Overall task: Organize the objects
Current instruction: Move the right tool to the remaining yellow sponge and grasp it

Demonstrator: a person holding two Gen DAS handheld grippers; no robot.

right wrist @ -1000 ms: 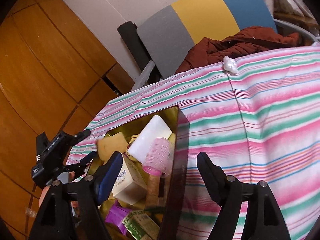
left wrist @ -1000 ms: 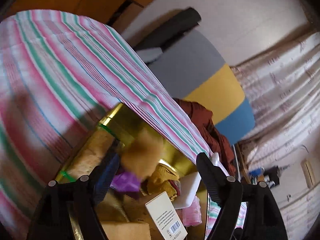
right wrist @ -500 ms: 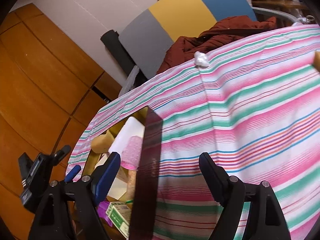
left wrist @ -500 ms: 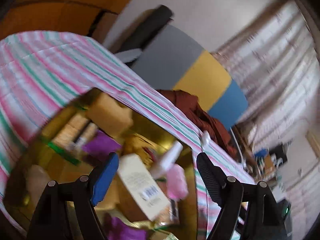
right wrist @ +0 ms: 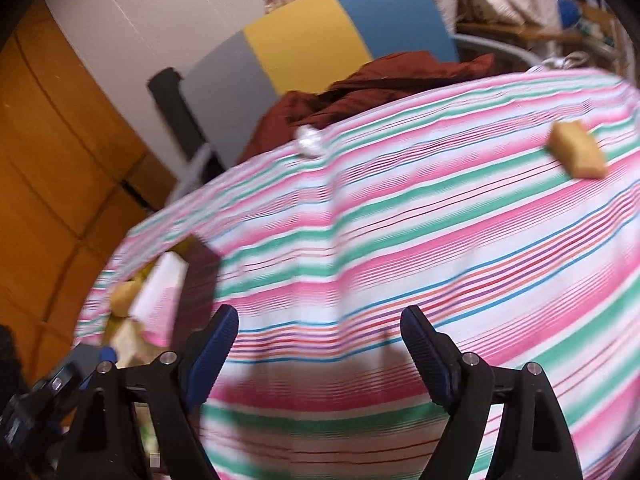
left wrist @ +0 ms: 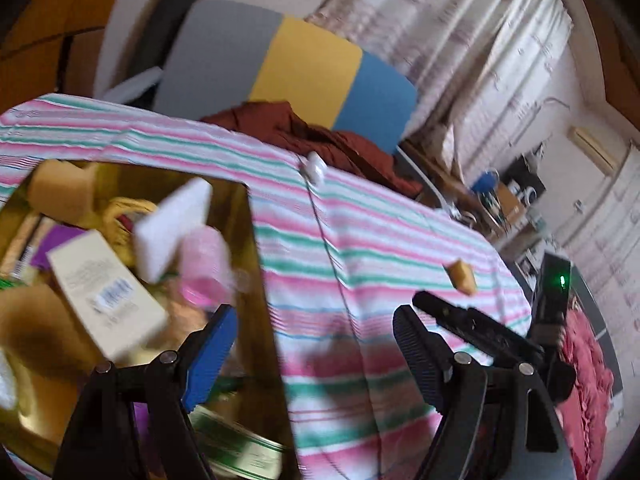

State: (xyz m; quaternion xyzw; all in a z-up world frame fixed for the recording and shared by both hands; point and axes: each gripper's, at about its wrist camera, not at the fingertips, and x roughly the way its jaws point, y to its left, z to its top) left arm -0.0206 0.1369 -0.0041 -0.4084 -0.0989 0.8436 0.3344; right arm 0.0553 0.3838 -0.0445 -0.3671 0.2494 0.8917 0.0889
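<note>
A gold tray (left wrist: 256,280) on the striped cloth holds several items: a cream box (left wrist: 104,292), a white sponge (left wrist: 172,228), a pink roller (left wrist: 204,268) and a tan sponge (left wrist: 56,192). My left gripper (left wrist: 316,340) is open and empty over the tray's right edge. My right gripper (right wrist: 320,344) is open and empty above the bare cloth, with the tray (right wrist: 200,280) at its left. A small tan sponge (right wrist: 578,154) lies alone far right on the cloth; it also shows in the left wrist view (left wrist: 462,276). A white wad (right wrist: 308,142) sits at the far edge.
The table wears a pink, green and white striped cloth (right wrist: 400,240). Behind it stands a grey, yellow and blue chair (right wrist: 320,40) with a brown garment (right wrist: 380,80). The right gripper's body (left wrist: 552,300) shows at the right of the left wrist view.
Both views have swung right, away from the tray and over the cloth. The small tan sponge has come into view. Both grippers stay open and empty.
</note>
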